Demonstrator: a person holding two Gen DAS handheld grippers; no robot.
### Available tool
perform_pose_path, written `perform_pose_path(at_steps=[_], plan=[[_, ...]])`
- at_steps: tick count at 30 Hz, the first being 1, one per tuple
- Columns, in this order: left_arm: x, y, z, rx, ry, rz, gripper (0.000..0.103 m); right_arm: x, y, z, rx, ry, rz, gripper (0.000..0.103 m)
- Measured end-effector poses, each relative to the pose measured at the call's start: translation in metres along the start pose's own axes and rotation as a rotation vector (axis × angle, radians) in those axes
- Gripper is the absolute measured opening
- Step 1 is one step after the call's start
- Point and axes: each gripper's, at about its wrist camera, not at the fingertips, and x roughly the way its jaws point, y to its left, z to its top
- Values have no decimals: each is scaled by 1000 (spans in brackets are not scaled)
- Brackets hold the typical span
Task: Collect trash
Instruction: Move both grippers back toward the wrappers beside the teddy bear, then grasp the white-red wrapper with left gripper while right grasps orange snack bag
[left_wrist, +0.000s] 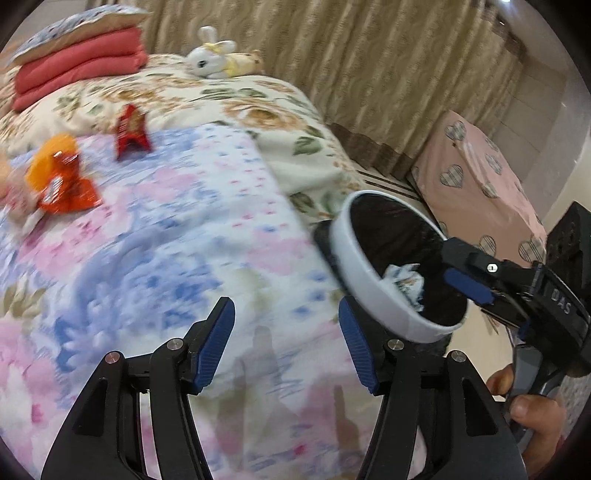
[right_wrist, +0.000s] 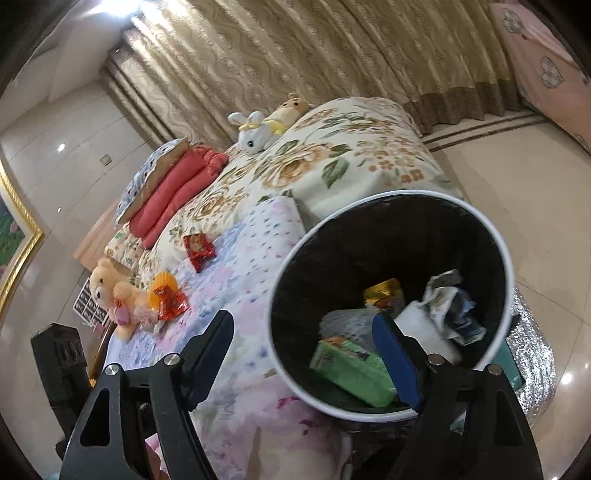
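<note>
Trash is on the bed and in the bin. A red wrapper lies flat on the pastel flowery blanket, left of the middle of the right wrist view, with its long side running from upper left to lower right. An orange wrapper, shiny and crinkled, lies lower left of it, just beside a tan teddy bear. The trash bin is round with a white rim and a black bag inside, and it fills the right middle of that view. Its open mouth faces up toward the camera. In the bin are a green packet, a crumpled paper, a gold wrapper and a white piece I cannot name. The right gripper is wide open and holds nothing, with its right finger over the bin's mouth. The left gripper is partly open and empty, low in the left wrist view over the blanket. A soft white toy bunny lies at the top on the cream flowered quilt. Folded pink covers are stacked at the upper left. Wavy gold curtains hang behind.
</note>
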Motion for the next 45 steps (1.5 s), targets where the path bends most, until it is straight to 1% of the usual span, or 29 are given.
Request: perform_pose_path(at_steps=[9, 18, 30, 39, 45], plan=[[-26, 57, -13, -88, -29, 77, 60, 25, 55, -15, -117, 52, 59, 85], [-49, 109, -24, -174, -57, 138, 61, 55, 98, -32, -181, 112, 104, 88], [-63, 164, -30, -268, -70, 217, 62, 95, 132, -51, -216, 180, 146, 88], [-64, 190, -27, -306, -72, 259, 62, 117, 151, -53, -259, 203, 146, 88], [-61, 200, -20, -309, -68, 275, 62, 136, 160, -48, -261, 224, 157, 88]])
